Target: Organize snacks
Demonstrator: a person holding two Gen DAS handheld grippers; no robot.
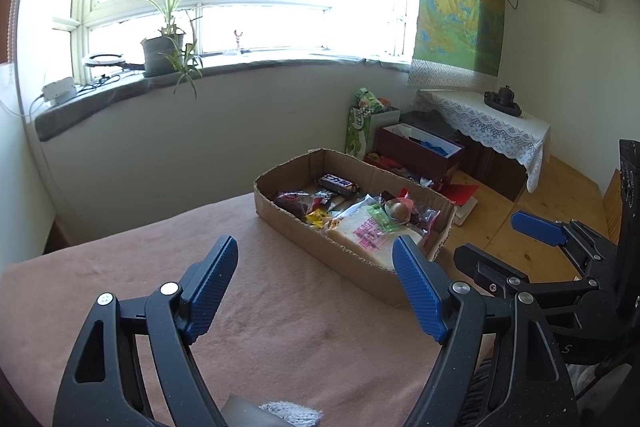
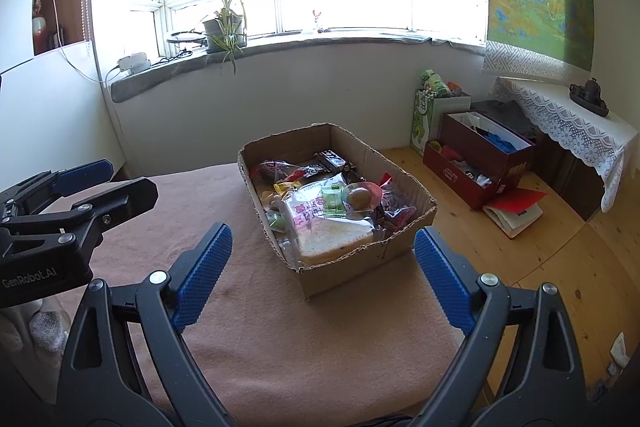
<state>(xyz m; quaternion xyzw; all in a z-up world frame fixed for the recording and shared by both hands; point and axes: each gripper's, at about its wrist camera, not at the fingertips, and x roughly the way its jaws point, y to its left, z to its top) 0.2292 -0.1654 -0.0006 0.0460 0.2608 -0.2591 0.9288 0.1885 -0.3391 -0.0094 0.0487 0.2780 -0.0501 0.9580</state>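
A shallow cardboard box (image 2: pixel 404 227) with ragged, torn edges is being kept on a table covered by a fuzzy pinkish-brown cloth (image 2: pixel 320 347). It is being filled by crinkly plastic-wrapped snacks: a square pack of sliced bread (image 2: pixel 332 235), a dark rectangular chocolate bar (image 1: pixel 338 183) and a round brown snack (image 2: pixel 358 195) in clear film. The left gripper (image 1: pixel 316 291) and right gripper (image 2: pixel 324 275), each with ribbed blue pads, are being held spread apart and empty, short of the box.

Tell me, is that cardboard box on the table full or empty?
Fairly full. The cardboard box has no lid, and its floor is covered with snacks: a bag of sliced bread, a chocolate bar and small wrapped sweets.
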